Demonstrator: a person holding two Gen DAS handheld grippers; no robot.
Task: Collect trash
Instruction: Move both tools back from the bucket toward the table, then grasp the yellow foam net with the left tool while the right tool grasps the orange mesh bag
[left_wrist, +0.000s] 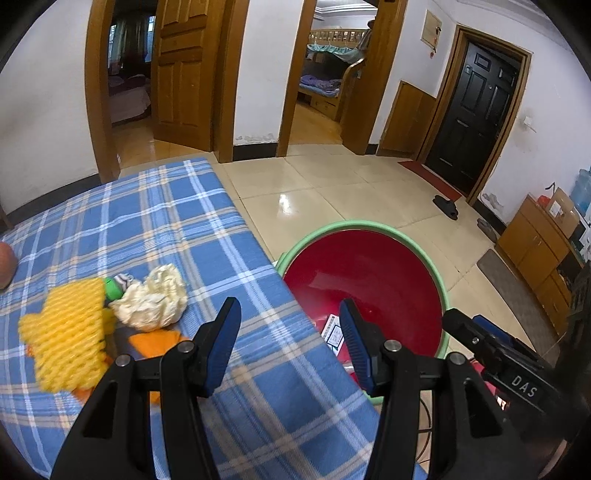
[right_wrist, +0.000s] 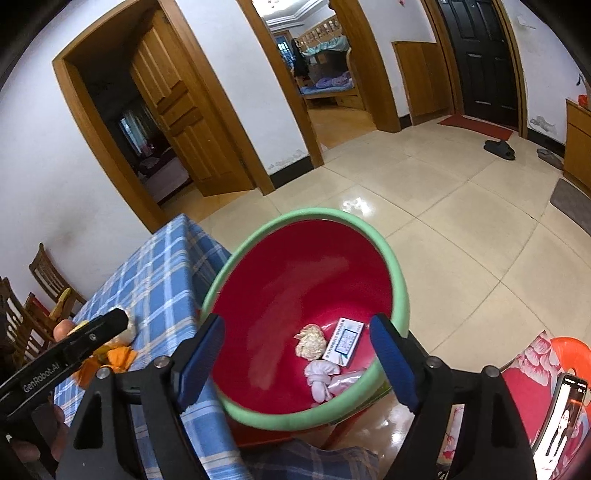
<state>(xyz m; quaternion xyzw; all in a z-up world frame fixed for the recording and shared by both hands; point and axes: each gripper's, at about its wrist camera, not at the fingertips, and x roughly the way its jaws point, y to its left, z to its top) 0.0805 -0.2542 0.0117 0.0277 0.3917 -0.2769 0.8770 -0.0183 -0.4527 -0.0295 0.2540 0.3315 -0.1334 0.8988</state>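
A red bin with a green rim (left_wrist: 373, 225) (right_wrist: 400, 288) stands beside the table. In the right wrist view it holds a crumpled cream paper (right_wrist: 311, 341), a small white and blue box (right_wrist: 343, 343) and white tissue (right_wrist: 321, 380). On the blue plaid tablecloth (left_wrist: 155, 221) lie a yellow foam net (left_wrist: 66, 332), a crumpled cream paper (left_wrist: 153, 299), a green and white scrap (left_wrist: 114, 286) and orange peel (left_wrist: 155, 341). My left gripper (left_wrist: 290, 328) is open and empty over the table edge. My right gripper (right_wrist: 295, 350) is open and empty above the bin.
Tiled floor (left_wrist: 332, 192) stretches to wooden doorways and a black door (left_wrist: 472, 110). Black slippers (left_wrist: 447, 206) lie near a red mat. A wooden cabinet (left_wrist: 535, 254) stands at the right. Wooden chairs (right_wrist: 44, 280) stand left of the table. A phone (right_wrist: 561, 417) lies on a red patterned seat.
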